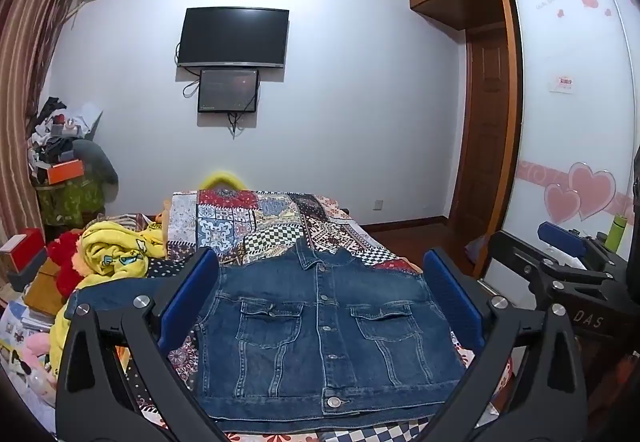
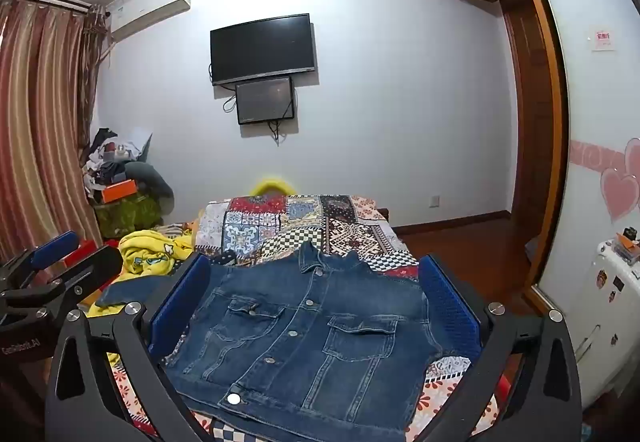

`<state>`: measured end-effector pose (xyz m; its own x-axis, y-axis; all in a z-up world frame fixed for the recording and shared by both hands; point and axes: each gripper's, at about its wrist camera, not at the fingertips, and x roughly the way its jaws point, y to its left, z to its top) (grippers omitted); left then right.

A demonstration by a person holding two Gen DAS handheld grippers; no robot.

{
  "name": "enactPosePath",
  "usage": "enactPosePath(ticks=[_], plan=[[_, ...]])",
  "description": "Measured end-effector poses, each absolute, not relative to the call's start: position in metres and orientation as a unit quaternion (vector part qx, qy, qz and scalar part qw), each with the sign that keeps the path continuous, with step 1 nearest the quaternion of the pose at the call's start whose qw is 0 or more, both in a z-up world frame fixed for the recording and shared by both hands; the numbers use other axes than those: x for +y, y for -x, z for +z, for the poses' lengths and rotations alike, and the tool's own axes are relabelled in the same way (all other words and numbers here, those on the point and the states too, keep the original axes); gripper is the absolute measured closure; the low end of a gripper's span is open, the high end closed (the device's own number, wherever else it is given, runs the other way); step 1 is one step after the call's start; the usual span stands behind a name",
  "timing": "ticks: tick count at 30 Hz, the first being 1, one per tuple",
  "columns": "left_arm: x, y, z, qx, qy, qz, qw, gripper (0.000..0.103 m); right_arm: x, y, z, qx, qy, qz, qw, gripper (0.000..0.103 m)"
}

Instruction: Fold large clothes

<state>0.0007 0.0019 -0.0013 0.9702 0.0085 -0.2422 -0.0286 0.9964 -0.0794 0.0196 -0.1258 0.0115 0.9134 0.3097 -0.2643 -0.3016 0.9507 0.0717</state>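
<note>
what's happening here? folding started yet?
Not yet. A denim jacket lies buttoned and face-up on the patchwork bedspread, one sleeve out toward the yellow blanket. The left gripper and right gripper hover in front of it, both open, holding nothing.

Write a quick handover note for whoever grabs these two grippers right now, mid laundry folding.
Left gripper: open, empty, held above the bed.
Right gripper: open, empty, alongside it.
Denim jacket: front up on the patchwork quilt, buttoned, collar toward the far wall; one sleeve stretches out to the left. The other sleeve is not clearly visible.
Done: jacket laid flat.
Left: no fold visible yet; sleeves in, then fold the body.
</note>
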Motion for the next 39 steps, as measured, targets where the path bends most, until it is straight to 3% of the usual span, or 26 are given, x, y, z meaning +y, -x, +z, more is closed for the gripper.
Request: enactPosePath(ticks=[39], plan=[[0.009,-0.003,-0.007,0.124,0.040,0.017,0.991,0.000,-0.129,-0.023,0.009,0.144,-0.018,0.154,0.977,0.000]])
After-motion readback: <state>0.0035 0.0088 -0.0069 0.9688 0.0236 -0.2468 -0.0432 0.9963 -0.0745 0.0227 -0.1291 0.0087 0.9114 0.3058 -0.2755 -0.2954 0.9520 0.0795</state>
